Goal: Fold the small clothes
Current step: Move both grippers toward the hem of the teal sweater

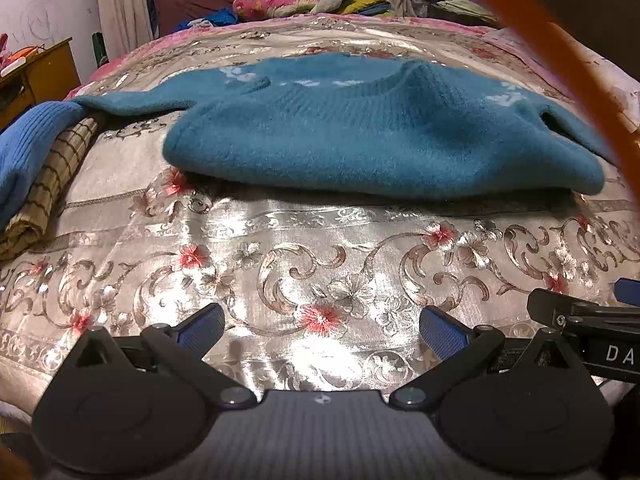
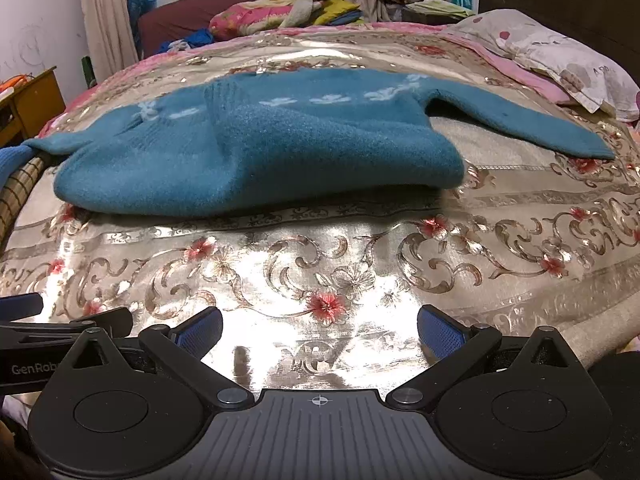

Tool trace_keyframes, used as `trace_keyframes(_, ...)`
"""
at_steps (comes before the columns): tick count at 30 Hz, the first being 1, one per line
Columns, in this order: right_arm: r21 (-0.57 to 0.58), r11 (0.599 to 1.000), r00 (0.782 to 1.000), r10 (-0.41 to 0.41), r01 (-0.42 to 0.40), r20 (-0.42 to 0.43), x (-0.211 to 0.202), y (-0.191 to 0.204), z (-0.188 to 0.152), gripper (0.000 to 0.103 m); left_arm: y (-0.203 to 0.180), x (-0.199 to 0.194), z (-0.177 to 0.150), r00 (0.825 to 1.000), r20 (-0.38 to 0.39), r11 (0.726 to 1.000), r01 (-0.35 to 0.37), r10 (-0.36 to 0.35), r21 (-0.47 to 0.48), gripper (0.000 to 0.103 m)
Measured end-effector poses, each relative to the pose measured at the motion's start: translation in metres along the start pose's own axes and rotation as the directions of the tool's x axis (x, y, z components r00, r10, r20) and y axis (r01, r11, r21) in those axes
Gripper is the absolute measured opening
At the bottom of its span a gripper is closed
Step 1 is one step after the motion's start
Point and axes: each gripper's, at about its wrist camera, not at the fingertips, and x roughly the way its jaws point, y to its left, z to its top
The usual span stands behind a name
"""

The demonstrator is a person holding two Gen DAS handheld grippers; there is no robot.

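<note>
A small teal knit sweater (image 1: 360,136) with a white pattern band lies on the shiny floral bedspread (image 1: 320,264). Its near part is folded over itself, and one sleeve stretches left. In the right wrist view the sweater (image 2: 260,152) shows its other sleeve (image 2: 540,128) lying out to the right. My left gripper (image 1: 322,330) is open and empty, hovering over the bedspread in front of the sweater. My right gripper (image 2: 320,330) is open and empty beside it. Each gripper's edge shows in the other's view.
A blue ribbed garment (image 1: 28,148) and a checked cloth (image 1: 52,176) lie at the bed's left edge. A pillow (image 2: 560,56) lies at the far right. A wooden table (image 1: 44,68) stands at the left. An orange cable (image 1: 560,60) crosses the left wrist view.
</note>
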Motion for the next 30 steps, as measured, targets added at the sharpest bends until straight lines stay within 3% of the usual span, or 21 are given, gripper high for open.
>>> trace_keyframes(11,-0.004,1.000,1.000,-0.007,0.007,-0.028,0.006,0.000,-0.001,0.103,0.000,0.010,-0.001,0.999,-0.052,1.000,0.000,-0.001,-0.010,0.103)
trace_keyframes(30,-0.010,1.000,0.998,-0.014,0.014,-0.061,0.010,0.005,0.010,0.103,0.002,0.013,0.011,0.999,-0.041,0.999,-0.034,0.034,0.004,0.103)
